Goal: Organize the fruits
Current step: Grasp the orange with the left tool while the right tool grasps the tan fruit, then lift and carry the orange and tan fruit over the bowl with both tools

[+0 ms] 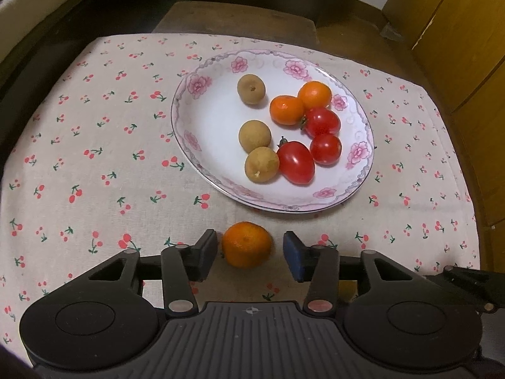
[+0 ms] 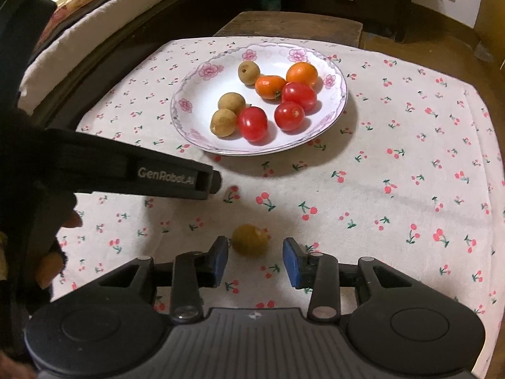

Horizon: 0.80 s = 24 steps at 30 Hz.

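Note:
A white flowered plate (image 1: 202, 126) holds three brown longans, two oranges and three red tomatoes. One more orange (image 1: 246, 244) lies on the cherry-print cloth just in front of the plate. My left gripper (image 1: 250, 235) stands open around it: the left pad is close against the orange and the right pad is clear of it. In the right wrist view a loose longan (image 2: 250, 240) lies on the cloth between the fingers of my right gripper (image 2: 255, 241). That gripper is open, with a gap on the right side. The plate (image 2: 202, 94) sits farther back.
The cloth (image 1: 94, 158) covers a small table with a dark wooden bench (image 1: 233, 19) behind it. The left gripper's body (image 2: 142, 173) and a person's fingers (image 2: 71, 221) fill the left of the right wrist view. A cabinet stands at the back, wooden doors to the right.

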Each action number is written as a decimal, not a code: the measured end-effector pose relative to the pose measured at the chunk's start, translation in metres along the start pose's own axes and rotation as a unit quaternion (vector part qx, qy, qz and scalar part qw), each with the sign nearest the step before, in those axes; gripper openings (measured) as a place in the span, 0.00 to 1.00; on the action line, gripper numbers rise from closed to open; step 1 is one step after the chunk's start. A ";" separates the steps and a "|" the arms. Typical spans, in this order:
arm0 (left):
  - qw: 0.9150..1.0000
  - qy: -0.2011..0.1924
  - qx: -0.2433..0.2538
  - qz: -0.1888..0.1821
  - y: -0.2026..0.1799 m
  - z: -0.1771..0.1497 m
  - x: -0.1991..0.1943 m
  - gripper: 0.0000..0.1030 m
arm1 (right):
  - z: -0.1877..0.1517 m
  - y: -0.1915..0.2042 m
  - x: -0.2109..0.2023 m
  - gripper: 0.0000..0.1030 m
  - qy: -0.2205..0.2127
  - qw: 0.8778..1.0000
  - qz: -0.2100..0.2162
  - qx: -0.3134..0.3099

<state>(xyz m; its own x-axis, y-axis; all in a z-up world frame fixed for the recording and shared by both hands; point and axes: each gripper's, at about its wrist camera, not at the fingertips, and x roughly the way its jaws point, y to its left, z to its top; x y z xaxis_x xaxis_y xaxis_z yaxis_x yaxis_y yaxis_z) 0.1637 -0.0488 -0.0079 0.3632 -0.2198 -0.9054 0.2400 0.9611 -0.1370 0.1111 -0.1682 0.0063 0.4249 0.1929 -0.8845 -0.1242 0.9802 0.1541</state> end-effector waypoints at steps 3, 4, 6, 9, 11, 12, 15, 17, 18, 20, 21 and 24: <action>1.000 0.004 0.004 0.004 0.000 -0.001 0.002 0.41 | -0.001 0.000 0.003 0.35 0.008 1.000 -0.005 -0.005; 1.000 0.003 0.006 0.005 -0.001 -0.002 0.002 0.41 | -0.001 -0.001 0.004 0.30 0.010 1.000 -0.004 -0.005; 1.000 0.001 0.013 0.010 -0.002 -0.003 0.000 0.41 | -0.001 -0.001 0.003 0.27 0.007 1.000 -0.006 -0.006; 1.000 -0.001 0.012 0.009 -0.002 -0.005 -0.003 0.41 | -0.001 -0.001 -0.001 0.27 0.003 1.000 -0.005 -0.004; 1.000 -0.003 0.013 0.010 -0.001 -0.005 -0.006 0.41 | -0.001 -0.001 -0.003 0.27 0.001 1.000 -0.003 -0.004; 1.000 -0.004 0.012 0.009 -0.001 -0.005 -0.007 0.41 | -0.001 -0.001 -0.003 0.27 0.000 1.000 -0.003 -0.003; 1.000 -0.007 0.013 0.008 -0.001 -0.006 -0.011 0.41 | -0.001 -0.001 -0.006 0.27 -0.003 1.000 0.000 -0.003; 1.000 -0.009 0.014 0.006 -0.001 -0.006 -0.015 0.41 | 0.000 0.000 -0.009 0.27 -0.007 1.000 0.000 -0.002; 1.000 -0.010 0.015 0.006 -0.001 -0.007 -0.017 0.41 | 0.001 0.000 -0.010 0.27 -0.010 1.000 0.001 -0.001; 1.000 -0.013 0.015 0.004 -0.001 -0.007 -0.020 0.41 | 0.003 -0.001 -0.012 0.27 -0.014 1.000 0.001 0.001; 1.000 -0.014 0.014 0.003 -0.001 -0.007 -0.021 0.41 | 0.004 -0.001 -0.013 0.27 -0.016 1.000 0.001 0.003; 1.000 -0.020 0.011 0.000 0.000 -0.006 -0.027 0.41 | 0.008 -0.001 -0.017 0.27 -0.025 1.000 0.004 0.007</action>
<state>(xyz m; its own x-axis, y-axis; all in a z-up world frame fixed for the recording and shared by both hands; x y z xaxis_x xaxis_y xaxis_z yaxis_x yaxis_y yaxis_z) 0.1485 -0.0421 0.0141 0.3984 -0.2272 -0.8886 0.2603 0.9570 -0.1280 0.1113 -0.1721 0.0249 0.4678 0.2029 -0.8602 -0.1162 0.9790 0.1678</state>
